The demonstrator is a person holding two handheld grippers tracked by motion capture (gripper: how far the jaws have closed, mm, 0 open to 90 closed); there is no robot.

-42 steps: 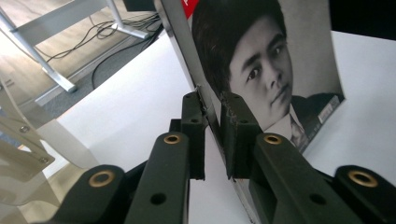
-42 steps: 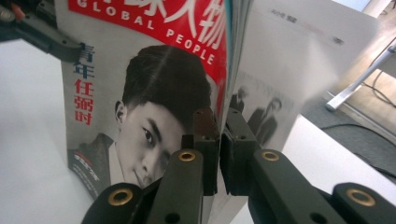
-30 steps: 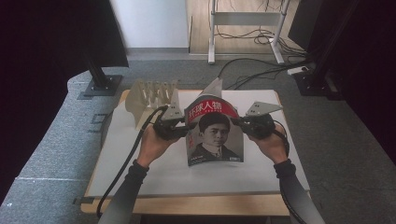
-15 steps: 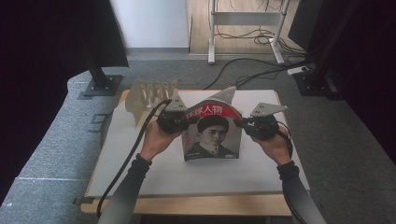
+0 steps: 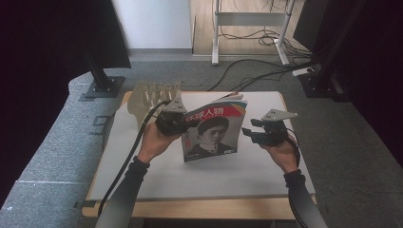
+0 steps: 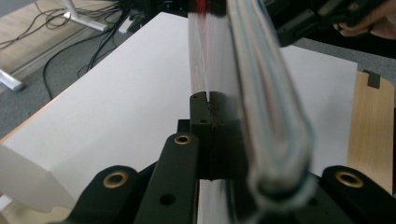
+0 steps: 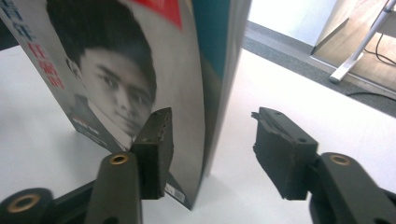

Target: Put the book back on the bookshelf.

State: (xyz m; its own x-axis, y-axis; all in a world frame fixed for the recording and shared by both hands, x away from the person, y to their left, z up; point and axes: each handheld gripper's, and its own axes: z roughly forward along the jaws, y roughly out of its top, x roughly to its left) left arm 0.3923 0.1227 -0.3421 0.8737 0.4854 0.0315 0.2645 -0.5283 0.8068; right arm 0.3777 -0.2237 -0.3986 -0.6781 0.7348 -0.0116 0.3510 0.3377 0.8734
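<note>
I've got the magazine (image 5: 214, 130) standing upright on the white table top (image 5: 190, 175), near its middle. Left gripper (image 5: 177, 121) is clamped on the cover at the spine side; jaws fully closed on it in the left gripper view. Right gripper (image 7: 210, 140) has just been opening: jaws half apart, straddling the free edge, pads off it. Looks like handover to the left. Next I should pull the right clear without tipping it.
</note>
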